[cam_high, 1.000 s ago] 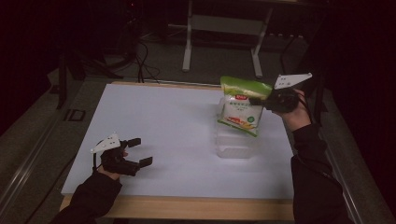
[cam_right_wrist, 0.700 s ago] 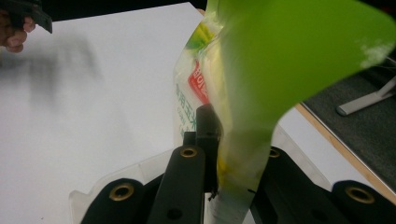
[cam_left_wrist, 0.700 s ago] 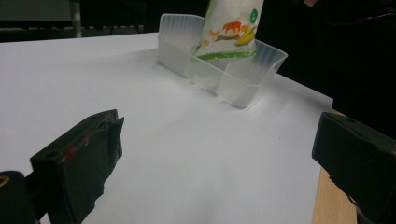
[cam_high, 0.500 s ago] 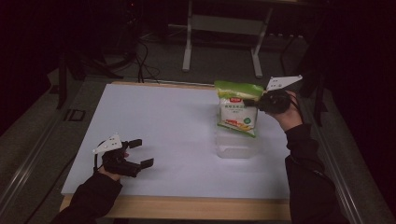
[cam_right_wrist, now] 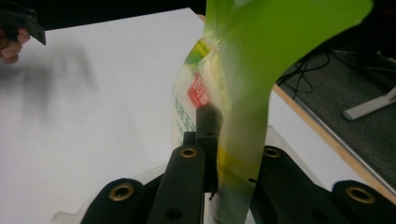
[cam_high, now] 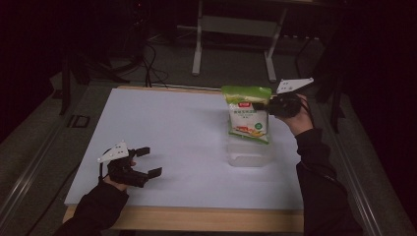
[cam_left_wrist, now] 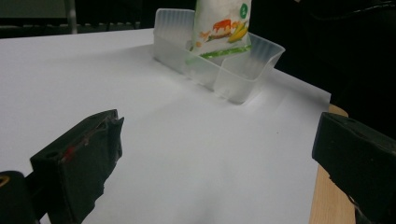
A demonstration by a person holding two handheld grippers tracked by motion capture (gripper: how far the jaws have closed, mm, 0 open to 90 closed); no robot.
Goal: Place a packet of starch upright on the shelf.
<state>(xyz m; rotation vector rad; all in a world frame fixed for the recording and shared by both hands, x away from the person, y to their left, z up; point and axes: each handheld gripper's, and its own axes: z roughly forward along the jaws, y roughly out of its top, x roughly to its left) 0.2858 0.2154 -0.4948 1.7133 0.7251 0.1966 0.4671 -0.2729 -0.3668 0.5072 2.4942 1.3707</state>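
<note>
Above the clear plastic container (cam_high: pixel 250 153) at the right side of the worktop (cam_high: pixel 187 128), the right claw (cam_high: pixel 265 105) is clenched on the upper part of a green snack bag (cam_high: pixel 247 114), which hangs upright. In the left gripper view the bag's lower edge seems to be just inside the container, so the step in hand looks like placing the bag into it. Next, I think, the bag must go lower before release. At the near left, the left claw (cam_high: pixel 149 162) rests released and empty.
</note>
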